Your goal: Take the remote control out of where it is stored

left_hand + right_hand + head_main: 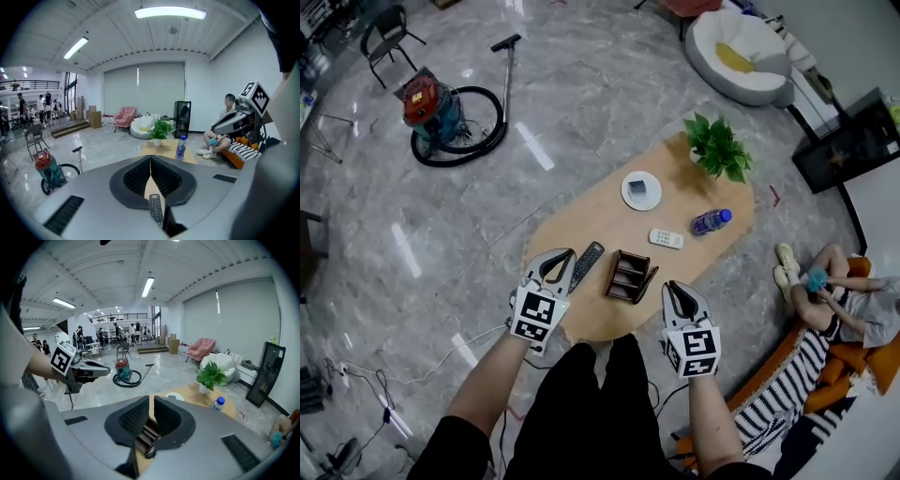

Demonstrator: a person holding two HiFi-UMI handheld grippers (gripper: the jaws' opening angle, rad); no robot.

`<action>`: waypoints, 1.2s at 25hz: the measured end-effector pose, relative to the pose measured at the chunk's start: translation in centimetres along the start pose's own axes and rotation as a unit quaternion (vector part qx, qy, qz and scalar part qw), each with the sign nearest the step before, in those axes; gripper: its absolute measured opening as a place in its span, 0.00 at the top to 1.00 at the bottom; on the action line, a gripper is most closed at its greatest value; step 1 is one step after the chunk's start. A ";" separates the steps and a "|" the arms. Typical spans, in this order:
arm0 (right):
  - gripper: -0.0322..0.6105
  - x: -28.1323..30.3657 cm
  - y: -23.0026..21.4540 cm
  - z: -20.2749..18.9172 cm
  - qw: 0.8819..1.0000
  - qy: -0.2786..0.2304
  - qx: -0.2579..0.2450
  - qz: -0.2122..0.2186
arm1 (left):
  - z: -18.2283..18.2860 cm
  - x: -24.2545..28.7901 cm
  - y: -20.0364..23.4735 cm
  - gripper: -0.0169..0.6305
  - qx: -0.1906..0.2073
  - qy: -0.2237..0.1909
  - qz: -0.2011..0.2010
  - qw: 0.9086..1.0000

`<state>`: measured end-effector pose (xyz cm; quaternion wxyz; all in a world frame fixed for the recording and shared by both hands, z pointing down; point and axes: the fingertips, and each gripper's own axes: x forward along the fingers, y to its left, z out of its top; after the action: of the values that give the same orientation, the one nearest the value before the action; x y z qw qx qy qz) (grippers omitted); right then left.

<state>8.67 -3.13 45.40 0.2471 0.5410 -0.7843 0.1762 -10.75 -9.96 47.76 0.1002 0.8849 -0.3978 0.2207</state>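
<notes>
Lying beside brown organizer [630, 277], black remote [586, 265], bottle [711, 221], plant [718, 147] beyond

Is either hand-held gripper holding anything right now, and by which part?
Nothing. Left hand-held gripper shut, empty; right hand-held gripper empty too. The remote lies on the table by the organizer.

No legible text, brand or number appears. The left marker cube [534, 317] on the left tool [562, 255] and the right marker cube [697, 350] on the right tool [673, 287] bear only black-and-white square patterns. Ahead of the tools, the bottle [711, 221] label and the black remote control [586, 266] keys are too small to read.
</notes>
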 end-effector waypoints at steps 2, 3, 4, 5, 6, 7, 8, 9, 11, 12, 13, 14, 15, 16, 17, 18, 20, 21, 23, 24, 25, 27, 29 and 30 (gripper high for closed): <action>0.91 -1.2 -0.2 0.8 1.000 -0.014 0.005 -0.010 | 1.2 -1.1 0.0 0.96 -0.003 -0.013 0.008 1.000; 0.92 -1.6 -0.3 1.1 1.000 -0.020 0.010 -0.013 | 1.6 -1.6 0.0 0.96 -0.003 -0.018 0.012 1.000; 0.92 -2.1 -0.4 1.4 0.999 -0.026 0.015 -0.015 | 2.1 -2.1 -0.1 0.96 -0.003 -0.023 0.015 1.000; 0.92 -2.5 -0.5 1.5 0.999 -0.030 0.020 -0.016 | 2.5 -2.7 -0.3 0.96 -0.002 -0.028 0.018 0.999; 0.92 -2.9 -0.6 1.7 0.999 -0.035 0.024 -0.016 | 3.0 -3.3 -0.5 0.96 -0.003 -0.034 0.019 0.999; 0.92 -3.3 -0.7 1.9 0.999 -0.039 0.026 -0.016 | 3.5 -3.9 -0.8 0.96 -0.003 -0.041 0.021 0.999; 0.92 -3.8 -0.8 2.1 0.998 -0.044 0.028 -0.016 | 4.0 -4.4 -1.1 0.96 -0.004 -0.047 0.023 0.999; 0.92 -4.3 -1.0 2.4 0.998 -0.049 0.030 -0.016 | 4.5 -4.9 -1.4 0.96 -0.005 -0.052 0.026 0.998; 0.92 -5.4 -1.6 3.0 0.998 -0.060 0.033 -0.013 | 5.4 -5.7 -2.0 0.96 -0.003 -0.057 0.034 0.998; 0.92 -6.0 -1.9 3.3 0.997 -0.065 0.033 -0.010 | 6.0 -6.1 -2.4 0.96 -0.003 -0.060 0.038 0.997; 0.92 -6.8 -2.2 3.5 0.997 -0.070 0.033 -0.007 | 6.5 -6.7 -2.9 0.96 -0.002 -0.064 0.043 0.997; 0.92 -7.6 -2.6 3.7 0.997 -0.075 0.031 -0.005 | 7.2 -7.2 -3.5 0.96 -0.003 -0.070 0.048 0.996; 0.92 -8.4 -3.0 3.9 0.996 -0.080 0.028 -0.002 | 7.8 -7.8 -4.2 0.96 -0.004 -0.076 0.053 0.996; 0.92 -9.1 -3.4 4.1 0.996 -0.085 0.025 0.001 | 8.3 -8.2 -4.9 0.96 -0.004 -0.081 0.059 0.995; 0.92 -9.8 -3.8 4.2 0.996 -0.089 0.023 0.003 | 8.6 -8.6 -5.6 0.96 -0.005 -0.083 0.065 0.994; 0.93 -10.5 -4.2 4.3 0.995 -0.093 0.021 0.006 | 8.9 -8.9 -6.3 0.96 -0.008 -0.085 0.070 0.994; 0.93 -11.9 -4.8 4.3 0.995 -0.100 0.016 0.011 | 9.6 -9.7 -7.7 0.96 -0.021 -0.093 0.079 0.992; 0.93 -12.6 -5.1 4.4 0.994 -0.104 0.013 0.013 | 9.9 -10.1 -8.3 0.96 -0.029 -0.100 0.083 0.991; 0.93 -14.0 -5.6 4.5 0.993 -0.115 0.011 0.015 | 10.7 -11.2 -9.7 0.96 -0.042 -0.113 0.090 0.989; 0.93 -14.8 -5.9 4.5 0.993 -0.120 0.012 0.017 | 11.1 -11.7 -10.4 0.96 -0.047 -0.119 0.092 0.988; 0.93 -15.4 -6.2 4.6 0.992 -0.126 0.013 0.018 | 11.5 -12.1 -11.0 0.96 -0.051 -0.125 0.094 0.986; 0.93 -16.5 -6.7 5.0 0.990 -0.138 0.011 0.019 | 12.4 -12.8 -11.9 0.96 -0.053 -0.135 0.097 0.985; 0.93 -17.3 -7.1 5.1 0.989 -0.146 0.010 0.018 | 13.1 -13.5 -12.8 0.96 -0.051 -0.141 0.097 0.984; 0.94 -17.7 -7.3 5.1 0.989 -0.148 0.012 0.019 | 13.4 -13.8 -13.2 0.96 -0.048 -0.144 0.096 0.984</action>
<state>19.69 4.97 31.09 0.1184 0.5494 -0.8201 0.1080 -4.78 3.20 29.42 0.0629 0.8591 -0.5016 0.0801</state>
